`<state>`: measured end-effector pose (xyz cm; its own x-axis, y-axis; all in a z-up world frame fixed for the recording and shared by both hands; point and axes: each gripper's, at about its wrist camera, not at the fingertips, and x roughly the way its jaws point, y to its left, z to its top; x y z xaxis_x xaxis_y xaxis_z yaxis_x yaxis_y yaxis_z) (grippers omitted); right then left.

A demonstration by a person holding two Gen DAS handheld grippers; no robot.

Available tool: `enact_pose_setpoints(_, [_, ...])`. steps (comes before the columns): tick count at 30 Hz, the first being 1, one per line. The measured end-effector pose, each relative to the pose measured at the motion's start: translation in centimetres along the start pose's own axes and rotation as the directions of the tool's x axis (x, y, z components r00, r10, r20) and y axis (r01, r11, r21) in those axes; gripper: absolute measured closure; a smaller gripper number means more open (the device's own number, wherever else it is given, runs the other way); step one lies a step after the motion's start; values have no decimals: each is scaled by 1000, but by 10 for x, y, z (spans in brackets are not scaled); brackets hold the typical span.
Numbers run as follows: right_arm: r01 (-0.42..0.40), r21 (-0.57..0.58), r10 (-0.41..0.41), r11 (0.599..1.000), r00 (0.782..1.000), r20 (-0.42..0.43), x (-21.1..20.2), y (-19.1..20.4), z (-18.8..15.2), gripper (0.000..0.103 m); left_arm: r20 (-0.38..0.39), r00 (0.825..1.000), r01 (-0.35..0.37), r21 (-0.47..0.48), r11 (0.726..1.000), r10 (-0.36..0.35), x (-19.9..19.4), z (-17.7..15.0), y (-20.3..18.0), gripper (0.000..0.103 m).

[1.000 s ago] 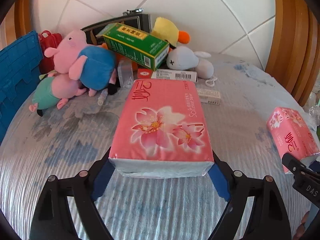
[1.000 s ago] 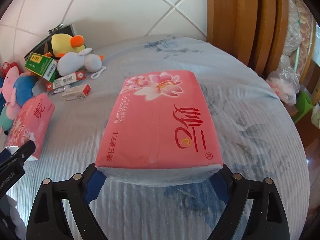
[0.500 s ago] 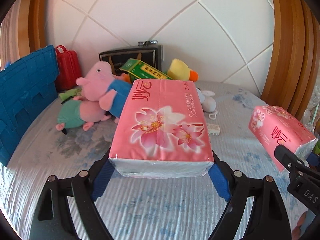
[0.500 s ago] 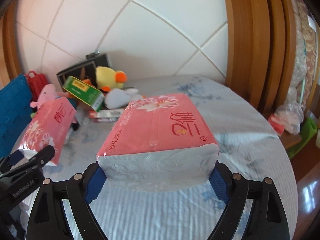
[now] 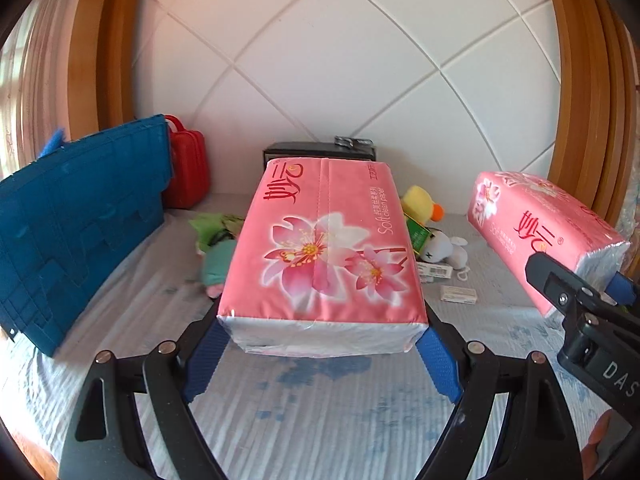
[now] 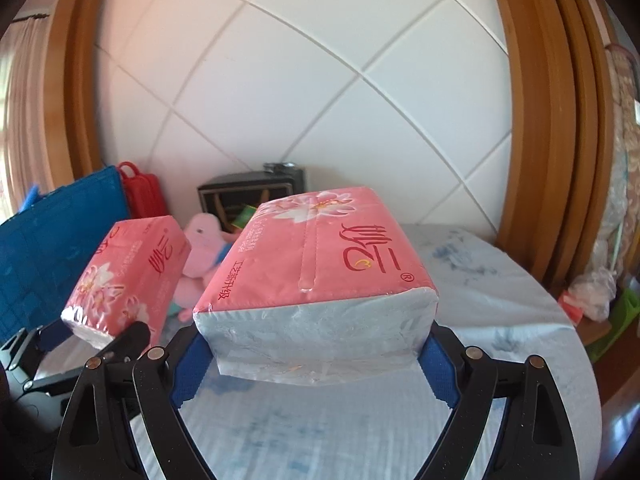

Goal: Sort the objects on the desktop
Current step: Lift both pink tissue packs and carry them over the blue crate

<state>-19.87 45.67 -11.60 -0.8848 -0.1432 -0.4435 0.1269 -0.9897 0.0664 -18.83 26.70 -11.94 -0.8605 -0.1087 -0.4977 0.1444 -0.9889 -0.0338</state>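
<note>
A pink tissue pack with a flower print [image 5: 324, 256] hangs above the blue-patterned cloth [image 5: 320, 404]. My left gripper [image 5: 322, 346] is shut on it, with blue pads against both sides. The second pink tissue pack [image 6: 320, 264] is clamped the same way in my right gripper [image 6: 314, 360], also off the surface. Each view shows the other hand: the right gripper's black finger [image 5: 568, 296] with its pack [image 5: 536, 228] is at the right edge. The left gripper [image 6: 76, 340] with its pack [image 6: 132, 272] is at the lower left. The packs stay apart.
A blue crate [image 5: 80, 216] stands at the left with a red toy suitcase [image 5: 186, 168] behind it. By the white padded wall are a black box [image 5: 320, 150], a yellow duck [image 5: 420, 204], a white plush [image 5: 444, 246], a pink pig [image 6: 204, 248] and a small white box [image 5: 458, 294]. Plastic bags [image 6: 592, 292] lie past the right edge.
Both grippers have risen with their tissue packs still clamped. The toys and cloth have dropped lower in both views and more wall shows. The two packs have come closer side by side.
</note>
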Motion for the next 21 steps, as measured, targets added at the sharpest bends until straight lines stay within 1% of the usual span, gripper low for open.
enact_pose_setpoints(5, [3, -13, -2, 1000, 998, 67, -22, 67, 15, 14, 44, 999, 1, 9, 1000, -1, -25, 14, 57, 17])
enact_pose_setpoints(10, [-27, -40, 32, 999, 992, 120, -37, 120, 32, 14, 93, 995, -35, -14, 999, 36, -44, 33, 101, 17])
enact_pose_setpoints(12, [-53, -60, 60, 997, 989, 132, -37, 137, 42, 14, 118, 991, -58, -35, 998, 61, -48, 43, 116, 17])
enact_pose_setpoints(14, [-87, -93, 100, 992, 983, 153, -35, 156, 53, 14, 144, 984, -101, -50, 994, 108, -51, 53, 128, 17])
enact_pose_setpoints(17, [-136, -135, 159, 981, 971, 180, -29, 177, 69, 14, 158, 975, -147, -76, 986, 157, -54, 65, 144, 17])
enact_pose_setpoints(21, [-193, -164, 225, 967, 953, 202, -24, 201, 86, 14, 174, 960, -202, -117, 972, 220, -57, 78, 168, 17])
